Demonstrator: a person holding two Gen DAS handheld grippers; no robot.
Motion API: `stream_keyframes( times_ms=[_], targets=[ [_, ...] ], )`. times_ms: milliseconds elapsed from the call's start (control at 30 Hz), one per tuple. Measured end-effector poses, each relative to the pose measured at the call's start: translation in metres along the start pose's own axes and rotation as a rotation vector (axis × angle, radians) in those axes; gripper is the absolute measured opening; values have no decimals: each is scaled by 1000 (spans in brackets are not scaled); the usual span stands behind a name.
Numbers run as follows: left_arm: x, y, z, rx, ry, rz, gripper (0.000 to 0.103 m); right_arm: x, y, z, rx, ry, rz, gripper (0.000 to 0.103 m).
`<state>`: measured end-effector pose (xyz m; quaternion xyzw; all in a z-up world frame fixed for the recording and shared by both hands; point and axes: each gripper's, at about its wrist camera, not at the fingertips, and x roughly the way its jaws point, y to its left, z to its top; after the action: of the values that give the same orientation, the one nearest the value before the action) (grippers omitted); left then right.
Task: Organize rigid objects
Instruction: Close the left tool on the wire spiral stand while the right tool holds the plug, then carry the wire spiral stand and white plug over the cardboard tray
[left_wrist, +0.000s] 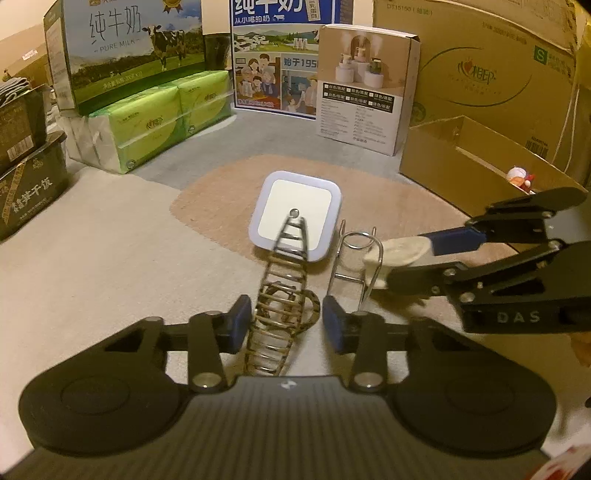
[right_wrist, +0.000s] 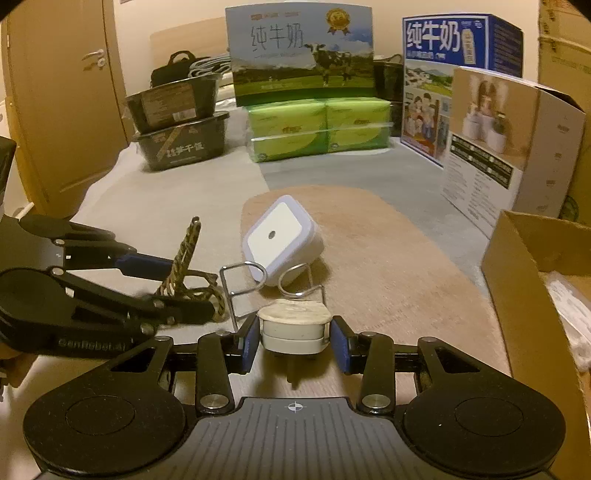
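Observation:
A bronze wire coil rack (left_wrist: 280, 295) rises off the pale cloth, and my left gripper (left_wrist: 286, 325) is shut on its lower end, blue pads against both sides. From the right wrist view the same rack (right_wrist: 184, 247) stands tilted in the left gripper (right_wrist: 181, 288). My right gripper (right_wrist: 294, 339) is shut on a white round holder (right_wrist: 295, 314) with a silver wire frame (right_wrist: 240, 280). In the left wrist view this holder (left_wrist: 399, 247) sits between the right gripper's (left_wrist: 388, 262) fingers. A white square night light (left_wrist: 295, 214) (right_wrist: 277, 240) lies just beyond both, on the tan mat.
An open cardboard box (left_wrist: 461, 158) (right_wrist: 517, 277) stands at the right with a small toy inside. A white product box (left_wrist: 365, 88), milk cartons (left_wrist: 129, 48), green tissue packs (left_wrist: 162, 118) and black tubs (right_wrist: 181, 144) ring the far side.

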<state>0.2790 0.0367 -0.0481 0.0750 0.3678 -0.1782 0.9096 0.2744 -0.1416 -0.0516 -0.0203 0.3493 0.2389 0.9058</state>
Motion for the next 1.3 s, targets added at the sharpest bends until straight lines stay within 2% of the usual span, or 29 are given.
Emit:
stream_keyframes(
  times_ms=[33,67,333,600,833,900,967,1033,1300],
  targets=[
    [-1,0,0,-3,2,8,26,-2,-1,-1,1,0,-4,41],
    [-3,-1,-1,-9,4,4,24,-4,-2,-2,6,0,-6,41],
    [-26,-19,-16,-38,33,-10,24,-34,-4,-17,42,-3,-28,40],
    [-60,-57,-47,-100,40,-33,24,-75,7,-49,50,0,-48,40],
    [-77,-76,-64,-167,23,-5,24,-102,14,-80,84,-13,-67,40],
    [-78,-77,-65,-173,19,3,24,-103,15,-82,81,-11,-70,42],
    [-78,-78,-65,-172,18,10,24,-102,17,-81,70,-8,-81,52],
    [-77,-78,-65,-176,14,12,24,-101,19,-79,64,-23,-87,57],
    [-73,-77,-67,-184,4,17,27,-89,21,-76,38,-6,-89,57]
  ],
)
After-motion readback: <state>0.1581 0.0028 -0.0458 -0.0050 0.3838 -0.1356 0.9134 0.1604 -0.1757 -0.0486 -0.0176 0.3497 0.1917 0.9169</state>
